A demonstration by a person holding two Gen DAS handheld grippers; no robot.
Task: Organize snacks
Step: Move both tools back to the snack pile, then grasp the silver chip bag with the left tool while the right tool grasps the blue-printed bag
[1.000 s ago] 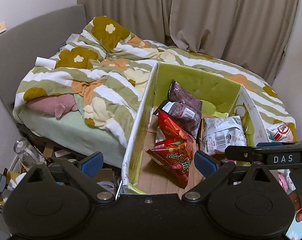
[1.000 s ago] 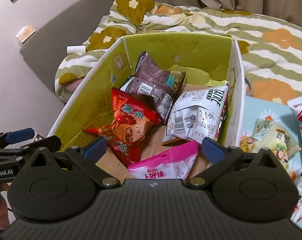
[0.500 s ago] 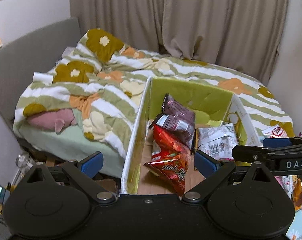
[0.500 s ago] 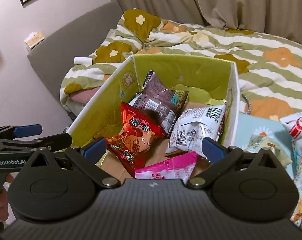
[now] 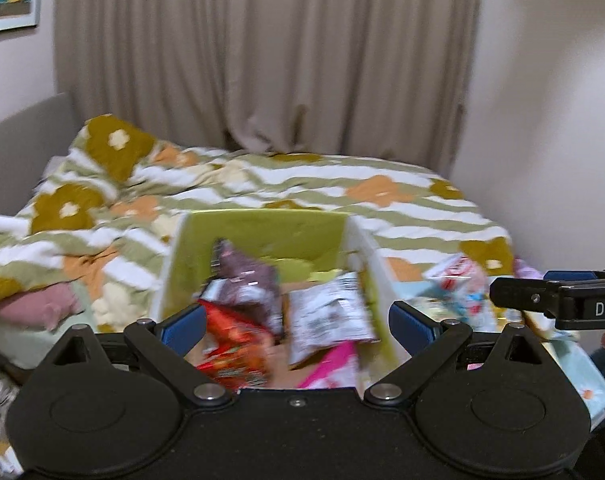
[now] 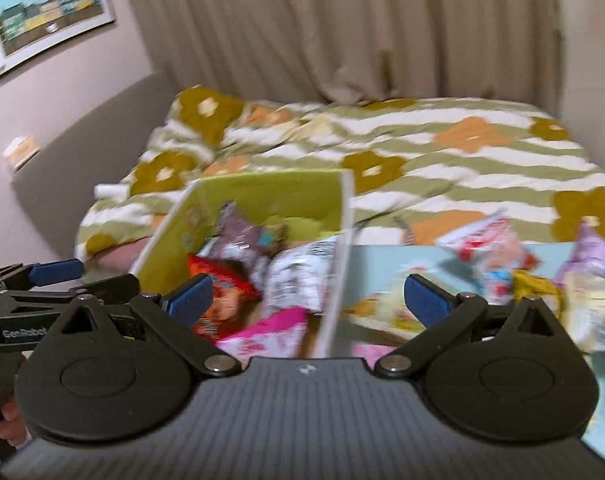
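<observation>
Both my grippers are held level above the near end of the box (image 5: 258,228), facing the far curtain (image 5: 262,60) across the bed. My left gripper (image 5: 298,322) has its jaws spread wide with nothing between them; its blue pads frame the box contents. My right gripper (image 6: 308,300) is likewise wide and empty, straddling the box's right wall, so its left pad sits over the box and its right pad over the light blue sheet (image 6: 382,268). Inside the box: a red bag (image 5: 230,344) near left, a brown bag (image 5: 244,276) farther back, a white bag (image 5: 330,312) on the right leaning toward the wall, a pink bag (image 5: 334,364) nearest me. More loose snacks (image 6: 542,276) lie on the sheet right of the box, touching and overlapping. Both views are smeared with motion blur: print on every packet is unreadable, and I cannot count the loose packets; one looks purple, possibly. The near edge of the box is hidden behind each gripper body. The other gripper shows only partly at each frame edge, with fingers (image 6: 10,420) of the left hand cut off in the right wrist view. The striped floral duvet (image 6: 442,152) covers the bed beyond.
</observation>
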